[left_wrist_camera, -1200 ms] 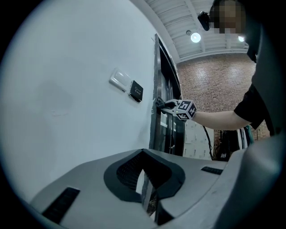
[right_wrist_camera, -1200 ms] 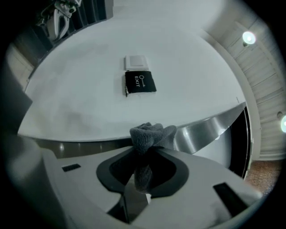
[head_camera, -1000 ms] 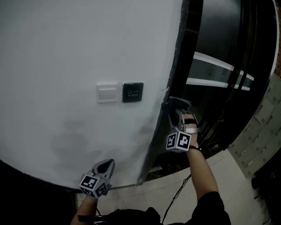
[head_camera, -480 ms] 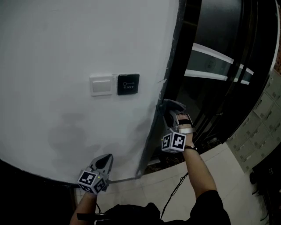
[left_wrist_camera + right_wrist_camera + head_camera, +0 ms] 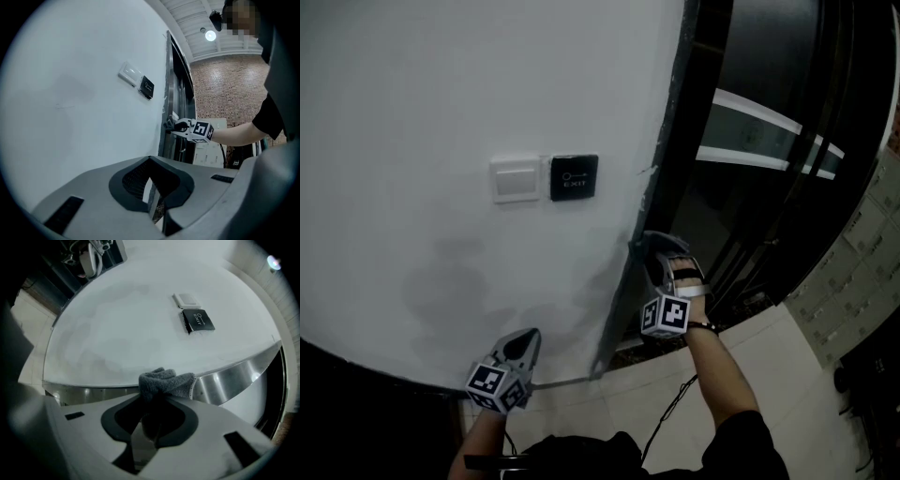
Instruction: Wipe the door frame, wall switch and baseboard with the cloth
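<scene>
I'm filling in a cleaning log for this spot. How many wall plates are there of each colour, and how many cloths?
White wall switch: 1
Black exit button: 1
Grey cloth: 1
Total: 3

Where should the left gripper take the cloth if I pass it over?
Probably the bunched fold of the cloth standing clear beyond the right gripper tips, approached by the left gripper from the white wall side: the rest is pinched in those jaws, with the door frame behind it.
</scene>
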The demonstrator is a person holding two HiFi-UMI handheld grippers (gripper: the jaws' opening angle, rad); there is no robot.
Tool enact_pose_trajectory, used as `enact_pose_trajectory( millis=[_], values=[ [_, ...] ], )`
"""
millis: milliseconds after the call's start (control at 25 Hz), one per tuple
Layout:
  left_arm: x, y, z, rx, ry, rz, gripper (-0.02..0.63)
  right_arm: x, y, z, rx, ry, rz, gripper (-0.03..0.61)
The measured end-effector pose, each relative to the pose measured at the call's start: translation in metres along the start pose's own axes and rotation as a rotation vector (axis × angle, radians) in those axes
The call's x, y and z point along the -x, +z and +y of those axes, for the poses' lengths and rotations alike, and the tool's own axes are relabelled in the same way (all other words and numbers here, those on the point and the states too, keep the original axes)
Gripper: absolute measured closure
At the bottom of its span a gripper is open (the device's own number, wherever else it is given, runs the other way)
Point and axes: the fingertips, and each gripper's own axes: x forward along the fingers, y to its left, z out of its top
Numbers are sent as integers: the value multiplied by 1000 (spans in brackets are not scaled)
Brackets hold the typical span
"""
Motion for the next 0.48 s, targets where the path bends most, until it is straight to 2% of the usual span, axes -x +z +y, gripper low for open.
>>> enact_pose_trajectory(
  millis=[480],
  values=[
    [-2, -8, -2, 2, -1, 21, 612, -2, -4, 31, -8, 56, 5, 489]
  ],
)
